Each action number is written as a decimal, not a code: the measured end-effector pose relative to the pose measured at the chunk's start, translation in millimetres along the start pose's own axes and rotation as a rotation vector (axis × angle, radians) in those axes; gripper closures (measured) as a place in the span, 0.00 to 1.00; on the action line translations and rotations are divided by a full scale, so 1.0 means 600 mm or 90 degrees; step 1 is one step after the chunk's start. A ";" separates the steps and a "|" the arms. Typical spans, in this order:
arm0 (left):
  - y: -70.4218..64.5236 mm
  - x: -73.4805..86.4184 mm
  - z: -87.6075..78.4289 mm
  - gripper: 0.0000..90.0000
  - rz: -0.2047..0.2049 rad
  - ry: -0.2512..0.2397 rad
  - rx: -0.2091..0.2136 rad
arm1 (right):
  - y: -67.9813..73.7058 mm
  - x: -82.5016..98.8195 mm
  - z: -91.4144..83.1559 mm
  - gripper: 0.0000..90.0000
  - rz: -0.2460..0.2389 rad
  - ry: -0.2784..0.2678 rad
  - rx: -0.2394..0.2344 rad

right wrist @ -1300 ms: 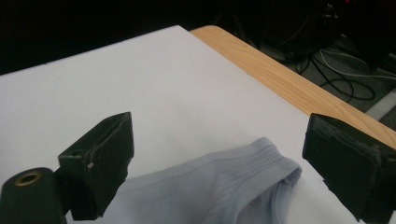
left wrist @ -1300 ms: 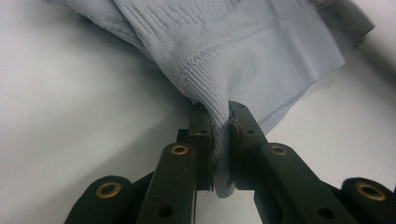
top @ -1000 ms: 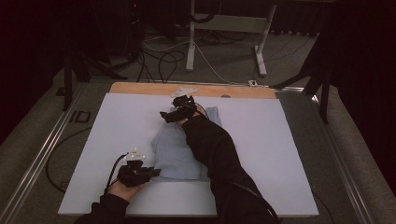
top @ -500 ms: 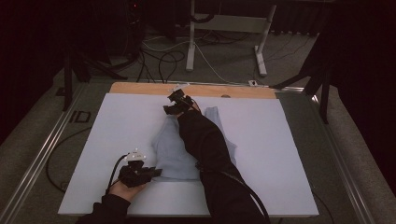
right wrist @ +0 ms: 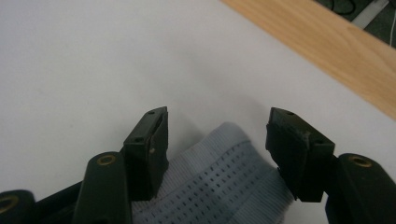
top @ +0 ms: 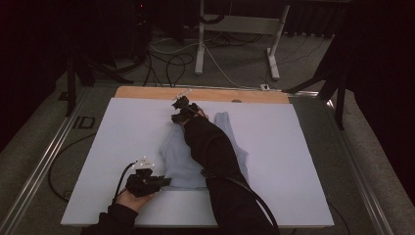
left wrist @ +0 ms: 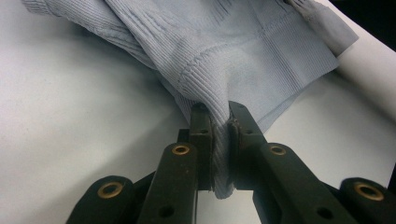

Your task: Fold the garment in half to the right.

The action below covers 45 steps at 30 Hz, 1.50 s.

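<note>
1. From above, a pale blue ribbed garment (top: 195, 156) lies near the middle of the white table cover (top: 293, 147), its straps pointing away from me, and my right sleeve (top: 215, 152) crosses over it so part of the cloth is hidden.
2. My left gripper (top: 164, 182) sits at the garment's near left corner, close to my edge of the table. From above I cannot make out how the jaws stand; they are a dark lump against the cloth.
3. The left gripper view settles that: the jaws of my left gripper (left wrist: 220, 128) are squeezed tight on a fold of the hem (left wrist: 219, 107), with cloth bunched up between the pads and a tail of it hanging below them.
4. My right gripper (top: 180, 108) reaches to the far end of the garment, just short of the bare wooden strip (top: 205, 94) along the table's far edge.
5. The right gripper view shows its jaws (right wrist: 215, 140) part open, having just been closing, with the rounded end of a perforated strap (right wrist: 224, 177) lying between them. The pads stand clear of the cloth on both sides, so nothing is gripped there.
</note>
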<state>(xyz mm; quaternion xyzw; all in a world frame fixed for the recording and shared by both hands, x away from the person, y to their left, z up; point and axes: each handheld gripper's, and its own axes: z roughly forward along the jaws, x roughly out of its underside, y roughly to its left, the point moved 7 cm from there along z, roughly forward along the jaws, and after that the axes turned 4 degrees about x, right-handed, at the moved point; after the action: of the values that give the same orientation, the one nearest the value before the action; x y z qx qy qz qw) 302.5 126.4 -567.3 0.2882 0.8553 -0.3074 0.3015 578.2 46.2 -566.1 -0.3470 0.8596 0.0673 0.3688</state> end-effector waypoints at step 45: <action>-0.024 -0.015 -0.002 0.94 0.013 0.001 0.006 | -0.030 -0.037 -0.097 0.95 -0.060 -0.041 -0.021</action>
<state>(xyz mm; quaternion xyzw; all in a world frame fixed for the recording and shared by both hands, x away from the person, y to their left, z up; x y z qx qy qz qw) 298.4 115.4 -555.2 0.2982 0.8511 -0.3084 0.3027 566.6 23.5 -506.6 -0.3905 0.8291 0.0750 0.3930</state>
